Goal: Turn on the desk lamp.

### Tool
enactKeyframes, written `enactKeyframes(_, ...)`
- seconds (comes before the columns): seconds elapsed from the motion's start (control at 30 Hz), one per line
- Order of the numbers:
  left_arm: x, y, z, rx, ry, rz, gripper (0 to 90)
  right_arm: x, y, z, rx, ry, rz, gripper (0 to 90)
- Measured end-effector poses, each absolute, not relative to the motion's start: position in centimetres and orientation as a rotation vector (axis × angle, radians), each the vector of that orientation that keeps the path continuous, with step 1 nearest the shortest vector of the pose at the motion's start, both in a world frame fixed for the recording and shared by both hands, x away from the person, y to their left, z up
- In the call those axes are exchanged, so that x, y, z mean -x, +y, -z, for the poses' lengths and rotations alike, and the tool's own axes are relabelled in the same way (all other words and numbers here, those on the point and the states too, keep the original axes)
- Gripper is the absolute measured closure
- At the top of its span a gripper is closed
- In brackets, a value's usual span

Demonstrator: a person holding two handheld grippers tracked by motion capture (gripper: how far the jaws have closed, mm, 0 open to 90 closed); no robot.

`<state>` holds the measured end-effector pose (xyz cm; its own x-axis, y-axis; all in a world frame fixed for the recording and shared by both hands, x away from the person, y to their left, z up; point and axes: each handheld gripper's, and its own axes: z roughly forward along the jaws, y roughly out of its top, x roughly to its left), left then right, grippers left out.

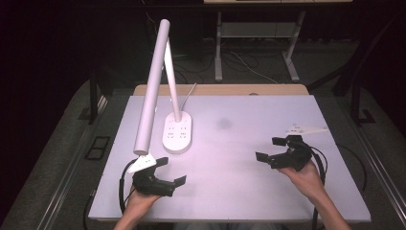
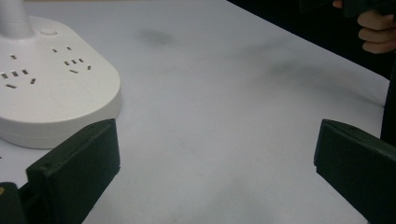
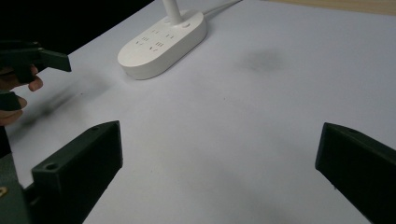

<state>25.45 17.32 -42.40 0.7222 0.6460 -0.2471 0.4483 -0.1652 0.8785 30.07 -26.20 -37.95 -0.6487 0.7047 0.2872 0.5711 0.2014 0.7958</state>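
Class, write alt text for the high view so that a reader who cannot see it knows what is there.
A white desk lamp with sockets in its oval base stands on a pale table. The left gripper and right gripper, each held in a hand, hover open and empty near the table's front.

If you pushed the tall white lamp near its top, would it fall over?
Probably not easily. The lamp stands on a broad, flat oval base that looks fairly heavy, so it would more likely slide on the smooth table. But its long head leans out past the base, so a high push that way might tip it. It looks stiff.
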Motion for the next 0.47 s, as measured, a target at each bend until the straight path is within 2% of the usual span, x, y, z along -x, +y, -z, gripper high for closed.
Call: enactKeyframes(0.47, -25.6, 17.4, 42.4, -1.807, 0.864, -0.224, 0.0, -25.0, -28.7, 40.7, -1.302, 2.244, -1.433, 0.4)
